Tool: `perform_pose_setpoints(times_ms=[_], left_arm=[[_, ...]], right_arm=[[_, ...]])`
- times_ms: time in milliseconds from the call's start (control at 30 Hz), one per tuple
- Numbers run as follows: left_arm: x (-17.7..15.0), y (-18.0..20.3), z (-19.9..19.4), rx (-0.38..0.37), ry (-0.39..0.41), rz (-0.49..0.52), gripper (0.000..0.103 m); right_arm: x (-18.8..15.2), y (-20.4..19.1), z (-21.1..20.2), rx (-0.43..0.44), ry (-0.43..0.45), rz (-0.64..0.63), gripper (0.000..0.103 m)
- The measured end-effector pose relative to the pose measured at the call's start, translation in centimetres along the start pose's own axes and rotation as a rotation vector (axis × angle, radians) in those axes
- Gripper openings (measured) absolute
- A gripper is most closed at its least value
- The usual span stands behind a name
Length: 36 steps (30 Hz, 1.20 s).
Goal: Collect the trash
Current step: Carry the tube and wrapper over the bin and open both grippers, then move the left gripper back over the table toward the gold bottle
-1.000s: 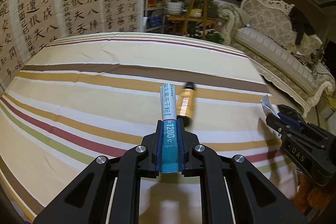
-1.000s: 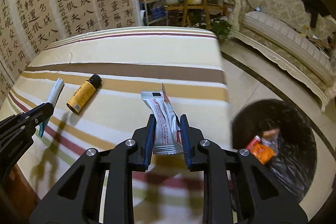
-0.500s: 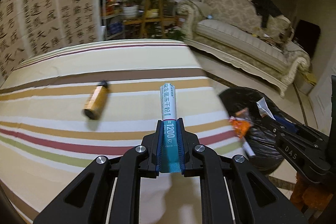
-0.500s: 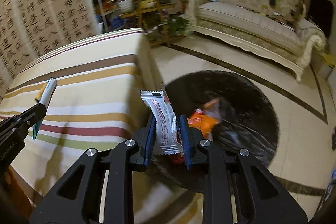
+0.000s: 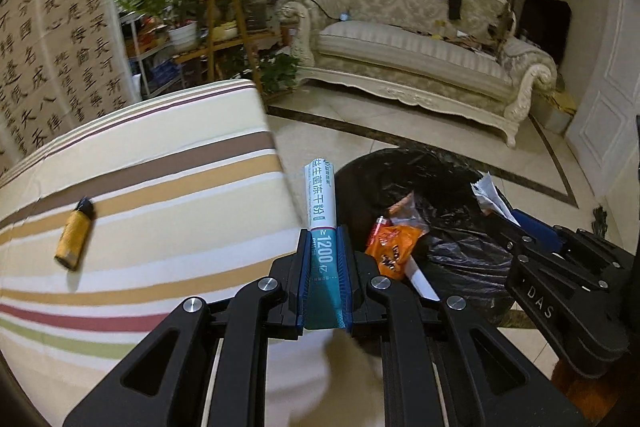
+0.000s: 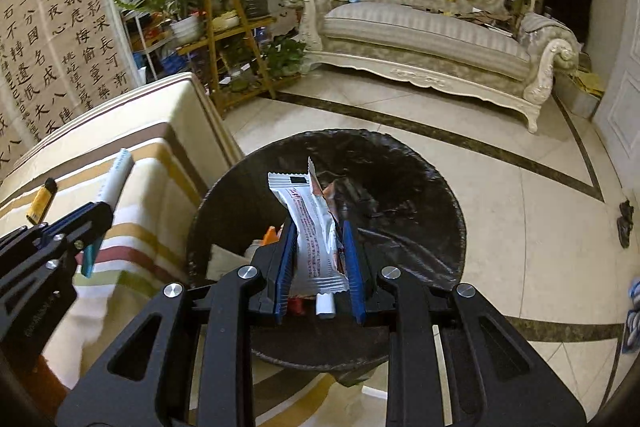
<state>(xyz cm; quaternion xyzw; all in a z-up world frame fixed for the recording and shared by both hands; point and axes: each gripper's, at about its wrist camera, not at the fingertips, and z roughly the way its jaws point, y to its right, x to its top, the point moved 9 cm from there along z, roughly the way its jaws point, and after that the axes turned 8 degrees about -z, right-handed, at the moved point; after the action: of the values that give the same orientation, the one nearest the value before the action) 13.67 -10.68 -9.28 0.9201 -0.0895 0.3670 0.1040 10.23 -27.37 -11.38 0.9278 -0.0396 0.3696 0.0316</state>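
My left gripper (image 5: 324, 267) is shut on a white and teal tube (image 5: 320, 203), held at the striped table's right edge beside the black trash bag (image 5: 452, 247). My right gripper (image 6: 318, 255) is shut on a white snack wrapper (image 6: 314, 223), held over the open trash bag (image 6: 392, 183). The bag holds an orange wrapper (image 5: 390, 243) and other scraps. A yellow lighter (image 5: 74, 233) lies on the striped table (image 5: 180, 219). The left gripper and tube also show in the right wrist view (image 6: 108, 195).
The trash bag stands on the tiled floor right of the table. A cream sofa (image 5: 420, 63) lines the far wall. A wooden plant stand (image 5: 224, 31) with pots stands behind the table. A calligraphy screen (image 5: 52, 39) is at the left.
Both grippers have swung right from over the table toward the trash bag, carrying the tube and the wrapper. The right gripper is now over the bag's opening. The lighter has stayed on the table.
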Motion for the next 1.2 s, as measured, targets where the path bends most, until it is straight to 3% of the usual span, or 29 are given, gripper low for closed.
perform_pose_setpoints(times_ms=[233,333,400,733,1200], left_arm=[[0.1,2.3,1.5,-0.004,-0.015,0.054,0.014],[0.0,2.6,1.9,0.002,-0.026,0.063,0.026],[-0.1,2.5,1.9,0.008,-0.025,0.059,0.041],[0.0,1.9,1.5,0.025,-0.02,0.029,0.059],[0.3,-1.9,0.0,0.068,-0.003,-0.028,0.064]], right_arm=[[-0.3,1.7,1.1,-0.012,-0.012,0.033,0.024],[-0.5,1.9,1.3,-0.011,-0.019,0.039,0.026],[-0.6,2.2,1.3,-0.015,-0.018,0.044,0.039],[-0.8,2.9,1.2,-0.024,-0.014,0.061,0.041],[-0.1,2.1,0.3,-0.023,0.001,0.042,0.053]])
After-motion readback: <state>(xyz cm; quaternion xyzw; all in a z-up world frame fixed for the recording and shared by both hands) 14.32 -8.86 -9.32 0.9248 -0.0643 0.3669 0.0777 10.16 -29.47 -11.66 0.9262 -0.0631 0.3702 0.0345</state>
